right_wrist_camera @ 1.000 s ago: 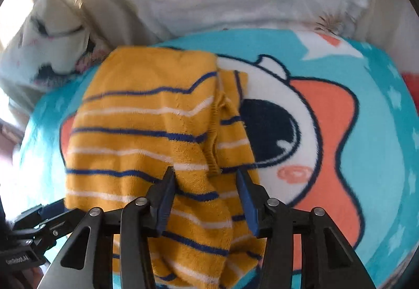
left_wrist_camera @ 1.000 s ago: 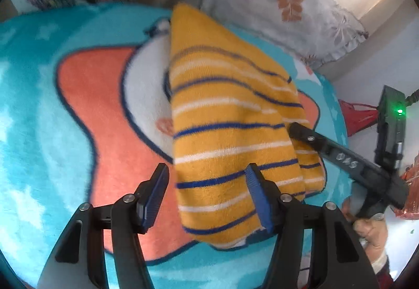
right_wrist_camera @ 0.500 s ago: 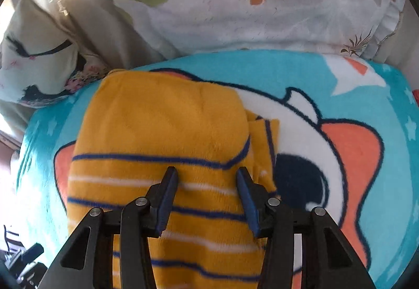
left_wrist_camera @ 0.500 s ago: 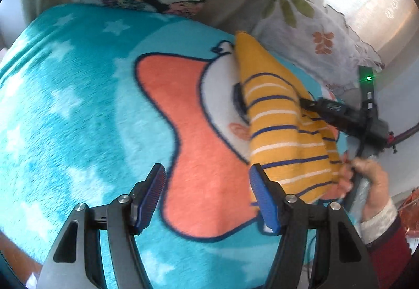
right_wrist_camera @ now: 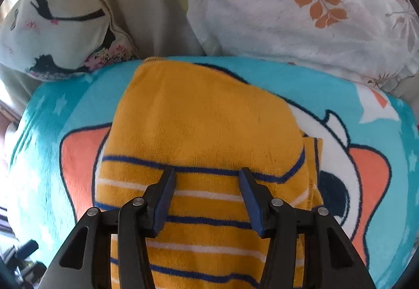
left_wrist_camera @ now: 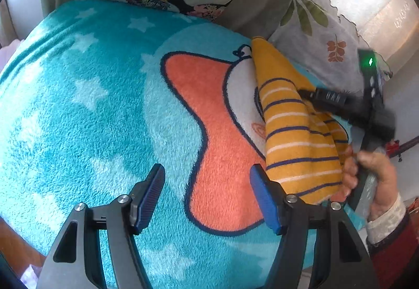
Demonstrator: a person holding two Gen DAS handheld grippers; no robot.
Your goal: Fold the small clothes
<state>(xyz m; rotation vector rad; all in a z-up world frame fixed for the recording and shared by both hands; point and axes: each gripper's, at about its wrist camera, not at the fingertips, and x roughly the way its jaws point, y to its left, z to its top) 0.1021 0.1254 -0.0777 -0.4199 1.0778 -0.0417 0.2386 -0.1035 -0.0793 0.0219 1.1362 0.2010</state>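
Garment [right_wrist_camera: 204,137]: a yellow knit piece with navy and white stripes lay folded on the blanket [left_wrist_camera: 78,105], towards its far edge, near the leaf-print pillow [right_wrist_camera: 288,14]; a narrower striped layer stuck out along its right side.
Blanket: teal fleece with white stars and an orange, white and navy cartoon shape; the garment covered part of that shape.
Left tool [left_wrist_camera: 207,197]: jaws stood wide apart and gripped nothing; it hung above the orange patch, just left of the garment's near end.
Right tool [right_wrist_camera: 205,197]: jaws were spread and held nothing; both fingers sat over the striped part of the garment, and whether the tips touched the cloth could not be told.
Right hand [left_wrist_camera: 371,173]: wrapped round the right tool's handle beside the garment's near right corner, in the left wrist view.
Pillows: the leaf-print one and a bird-print one [right_wrist_camera: 57,27] stood along the blanket's far edge.
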